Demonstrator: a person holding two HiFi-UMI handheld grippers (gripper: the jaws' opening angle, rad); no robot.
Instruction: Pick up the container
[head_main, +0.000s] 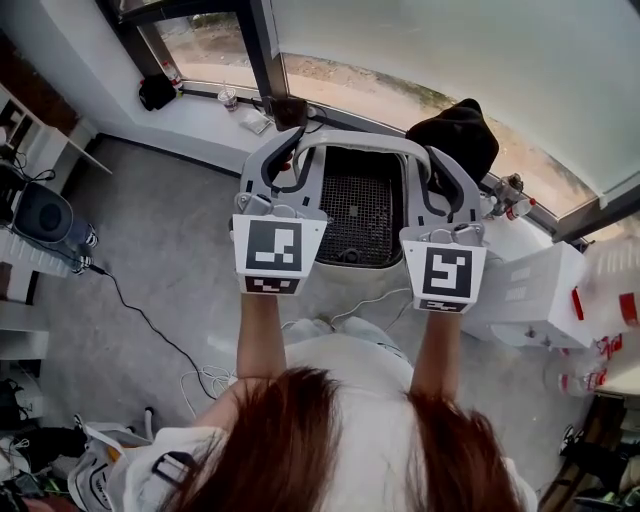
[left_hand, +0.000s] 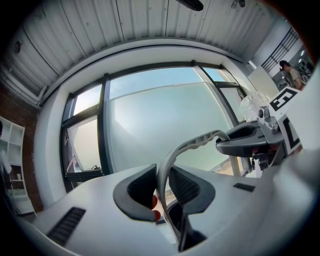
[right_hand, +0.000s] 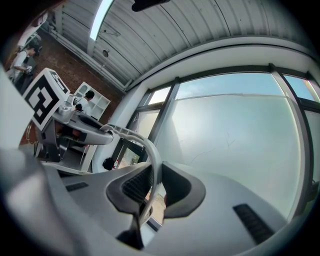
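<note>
The container (head_main: 334, 204) is a white bin with a dark mesh inside, seen below both grippers in the head view. Its white arched handle (head_main: 360, 140) runs from one gripper to the other. My left gripper (head_main: 283, 162) is shut on the handle's left end and my right gripper (head_main: 441, 178) on its right end. In the left gripper view the handle (left_hand: 192, 145) rises from between the dark pads of the left gripper (left_hand: 162, 187). In the right gripper view the handle (right_hand: 150, 150) passes between the pads of the right gripper (right_hand: 156, 185). Whether the container rests on the floor is hidden.
A window sill behind holds a cup (head_main: 229, 97) and a black bundle (head_main: 458, 135). A white box (head_main: 535, 295) and bottles (head_main: 575, 380) stand at the right. A cable (head_main: 150, 330) crosses the grey floor, and a dark device (head_main: 40, 215) sits at the left.
</note>
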